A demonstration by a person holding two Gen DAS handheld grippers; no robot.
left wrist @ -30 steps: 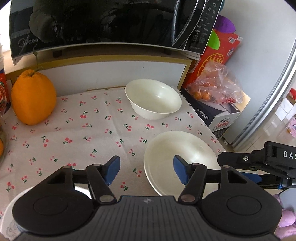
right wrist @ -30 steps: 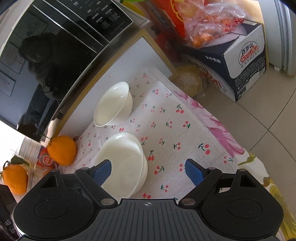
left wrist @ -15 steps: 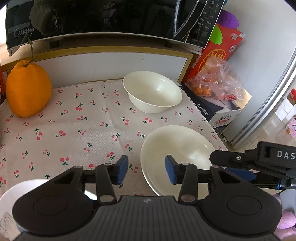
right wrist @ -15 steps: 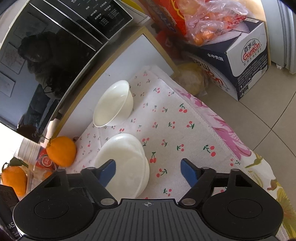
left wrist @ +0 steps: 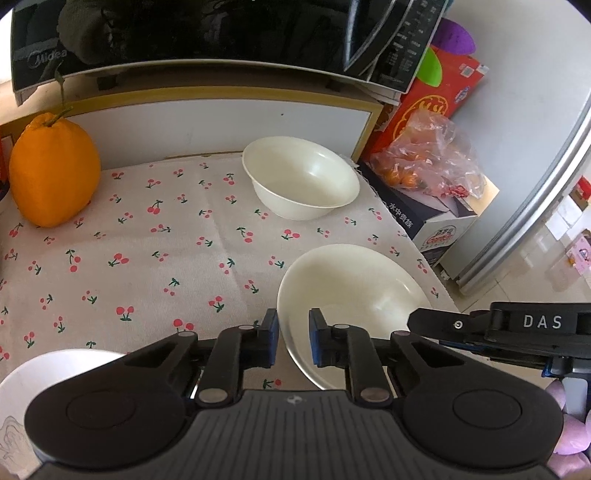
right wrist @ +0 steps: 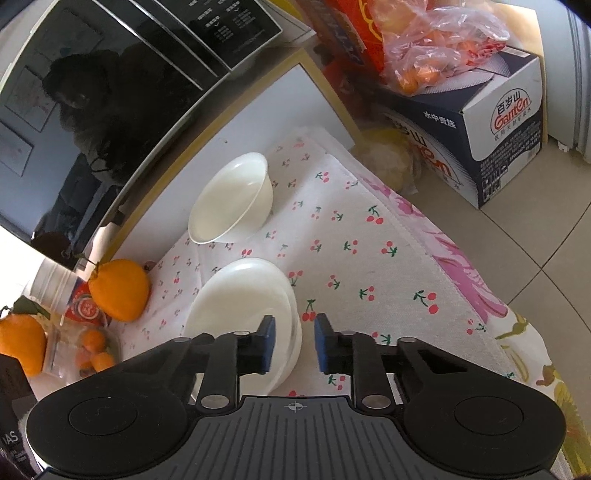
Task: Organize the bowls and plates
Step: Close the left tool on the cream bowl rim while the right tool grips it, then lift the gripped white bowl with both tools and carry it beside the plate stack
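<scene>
A cream plate (left wrist: 354, 291) lies on the cherry-print cloth, near its right edge. My left gripper (left wrist: 292, 341) has its jaws narrowed around the plate's left rim, with a small gap on each side. My right gripper (right wrist: 294, 343) straddles the plate's right rim (right wrist: 291, 332) the same way; its body shows in the left wrist view (left wrist: 517, 328). A cream bowl (left wrist: 301, 182) stands upright behind the plate, near the white back panel; it also shows in the right wrist view (right wrist: 231, 199). A second white plate (left wrist: 44, 373) sits at the lower left, partly hidden by my left gripper.
A large orange fruit (left wrist: 53, 170) stands at the back left of the cloth. A black microwave (left wrist: 203, 33) overhangs the back. A carton with a bag of oranges (left wrist: 428, 173) stands on the floor to the right. More fruit (right wrist: 22, 336) lies left.
Both grippers have narrowed from wide open and moved in, so each now straddles a rim of the near plate. The plate and bowl have not moved.
</scene>
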